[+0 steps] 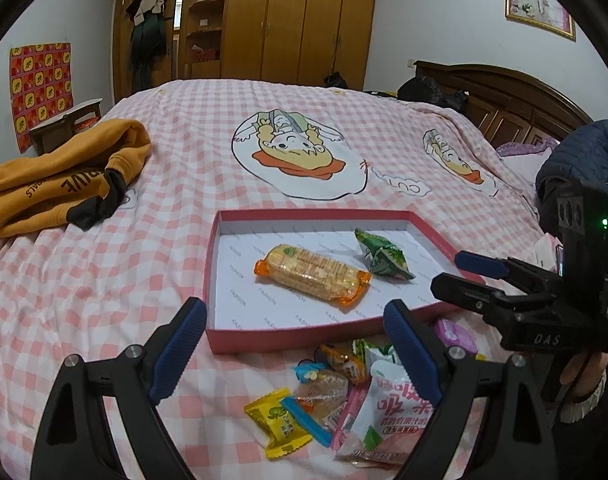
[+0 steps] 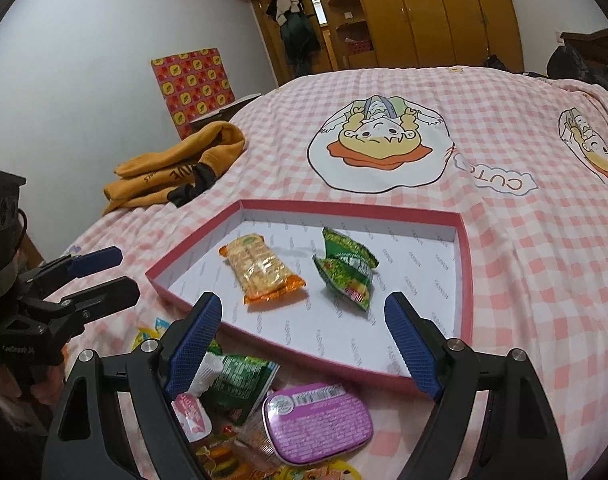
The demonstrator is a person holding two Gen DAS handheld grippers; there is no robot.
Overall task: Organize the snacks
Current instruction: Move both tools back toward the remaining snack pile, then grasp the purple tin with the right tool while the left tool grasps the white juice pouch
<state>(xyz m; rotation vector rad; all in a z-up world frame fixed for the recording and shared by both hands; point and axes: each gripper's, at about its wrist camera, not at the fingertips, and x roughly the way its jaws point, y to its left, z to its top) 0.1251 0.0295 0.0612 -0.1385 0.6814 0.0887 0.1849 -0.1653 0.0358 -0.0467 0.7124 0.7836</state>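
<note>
Bed (image 1: 184, 184) carries the pink tray (image 1: 288, 338); cracker pack (image 1: 313, 274) and green packet (image 1: 381, 256) already lie inside, so the step in hand looks like fetching the next loose snack. Both sets of jaws are spread wide, holding nothing. Right gripper (image 2: 304, 344) hangs over the tray's near rim, with the purple tin (image 2: 317, 424) just below and between its jaws: drop straight down and close across its short sides. Left gripper (image 1: 296, 360) frames the wrapper pile, yellow candy (image 1: 278, 422) nearest.
</note>
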